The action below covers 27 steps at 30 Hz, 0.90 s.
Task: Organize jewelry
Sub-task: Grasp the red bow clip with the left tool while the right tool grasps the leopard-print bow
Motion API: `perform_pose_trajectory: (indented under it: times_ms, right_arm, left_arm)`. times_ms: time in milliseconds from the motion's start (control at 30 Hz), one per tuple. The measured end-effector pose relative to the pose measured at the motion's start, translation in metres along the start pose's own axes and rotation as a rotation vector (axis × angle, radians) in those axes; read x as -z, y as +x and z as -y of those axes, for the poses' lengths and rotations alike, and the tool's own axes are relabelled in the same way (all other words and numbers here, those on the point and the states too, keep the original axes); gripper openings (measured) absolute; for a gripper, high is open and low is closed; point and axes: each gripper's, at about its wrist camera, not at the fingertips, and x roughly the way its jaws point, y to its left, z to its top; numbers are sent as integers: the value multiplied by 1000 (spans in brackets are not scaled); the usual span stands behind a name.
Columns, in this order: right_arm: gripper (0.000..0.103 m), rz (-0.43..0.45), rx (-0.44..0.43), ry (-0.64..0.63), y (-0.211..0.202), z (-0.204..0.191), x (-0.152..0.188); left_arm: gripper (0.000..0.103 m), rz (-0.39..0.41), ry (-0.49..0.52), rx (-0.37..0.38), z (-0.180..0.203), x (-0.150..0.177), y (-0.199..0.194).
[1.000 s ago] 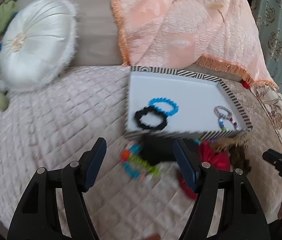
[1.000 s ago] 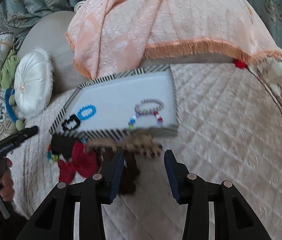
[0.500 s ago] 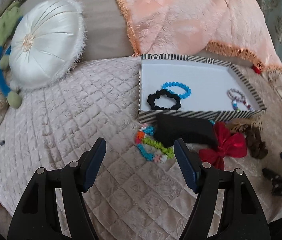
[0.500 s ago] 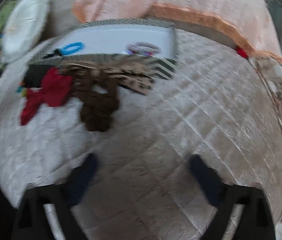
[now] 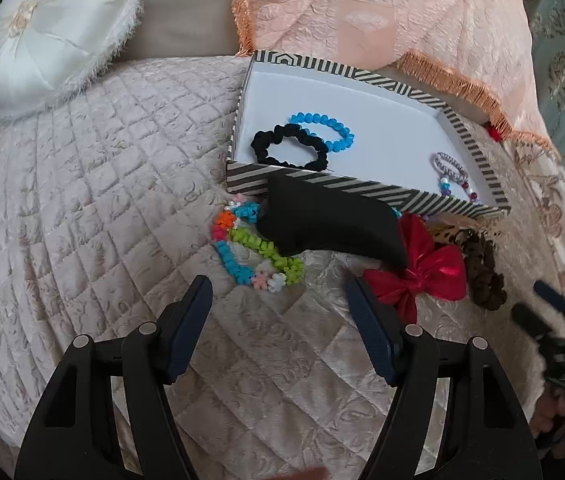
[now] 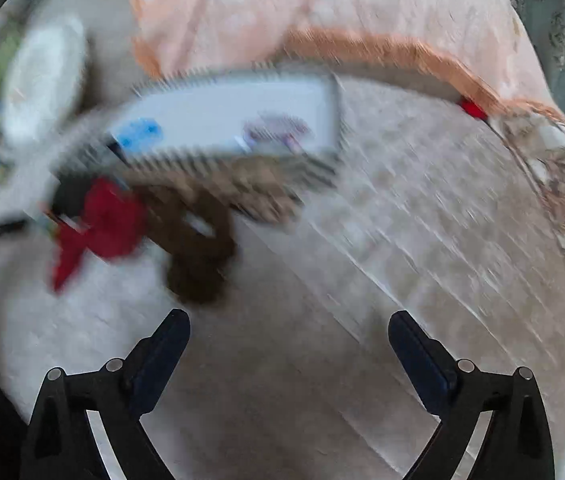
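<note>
A striped box point(image 5: 362, 190) holds a black scrunchie point(image 5: 288, 148), a blue bead bracelet point(image 5: 322, 130) and a lilac bead bracelet point(image 5: 452, 170). In front of it on the quilt lie a colourful bead bracelet point(image 5: 256, 252), a black cloth piece point(image 5: 330, 224), a red bow point(image 5: 422, 272) and a brown scrunchie point(image 5: 482, 268). My left gripper point(image 5: 278, 296) hangs open just short of the colourful bracelet, holding nothing. My right gripper point(image 6: 288, 328) is wide, its jaws closing slightly, nothing between them. The blurred brown scrunchie point(image 6: 198, 248) lies ahead to its left.
A round white cushion point(image 5: 54, 28) sits at the back left. A peach fringed blanket point(image 5: 382, 12) drapes behind the box. The quilted cover point(image 5: 82, 200) slopes away at its left and near edges. A hand point(image 5: 562, 416) carries the right gripper point(image 5: 530, 300) at the right edge.
The left gripper sank closer to the colourful bracelet. The right gripper's jaws spread from narrow to wide, and its view swung and blurred, with the brown scrunchie now ahead-left.
</note>
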Motion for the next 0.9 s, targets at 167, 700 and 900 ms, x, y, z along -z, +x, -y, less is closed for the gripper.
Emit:
perform_pose_trajectory:
  times_ms: [167, 700, 900]
  right_arm:
    - [93, 27, -45, -41, 11, -19, -15]
    - [29, -45, -23, -50, 51, -18, -16]
    - [28, -80, 28, 27, 32, 9, -5]
  left_arm:
    - [71, 20, 121, 48, 28, 9, 2]
    - [71, -8, 140, 120, 43, 16, 16]
    - [71, -4, 227, 107, 73, 17, 29]
